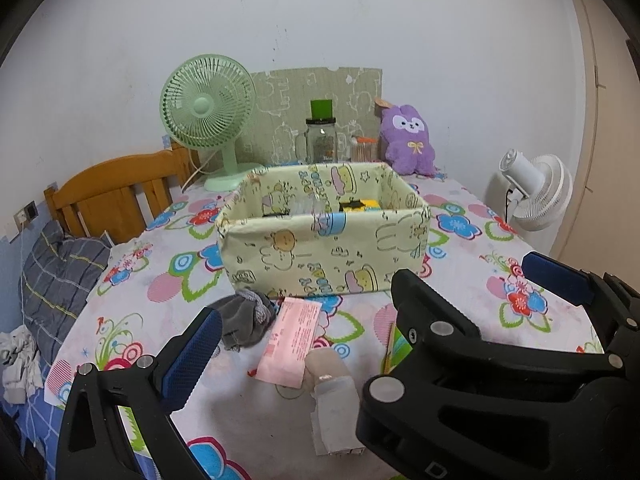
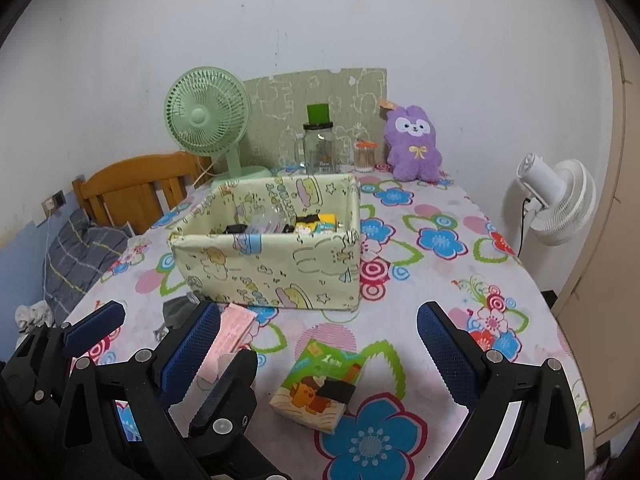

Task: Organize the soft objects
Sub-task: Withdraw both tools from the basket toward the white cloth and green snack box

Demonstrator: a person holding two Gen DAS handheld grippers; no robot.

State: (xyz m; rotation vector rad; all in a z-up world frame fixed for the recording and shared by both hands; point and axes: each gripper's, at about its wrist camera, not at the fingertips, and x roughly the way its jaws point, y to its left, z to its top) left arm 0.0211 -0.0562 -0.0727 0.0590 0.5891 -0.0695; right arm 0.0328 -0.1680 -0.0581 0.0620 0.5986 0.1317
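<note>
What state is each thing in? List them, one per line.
left gripper: open, holding nothing
right gripper: open, holding nothing
fabric box: upright, open-topped, some items inside
grey sock: crumpled on the table
pink packet: lying flat, sealed
tissue pack: lying flat
glass jar: upright, lid on
green fan: upright

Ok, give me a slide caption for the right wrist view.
Open right tongs hover over a green tissue pack before the fabric storage box.
</note>
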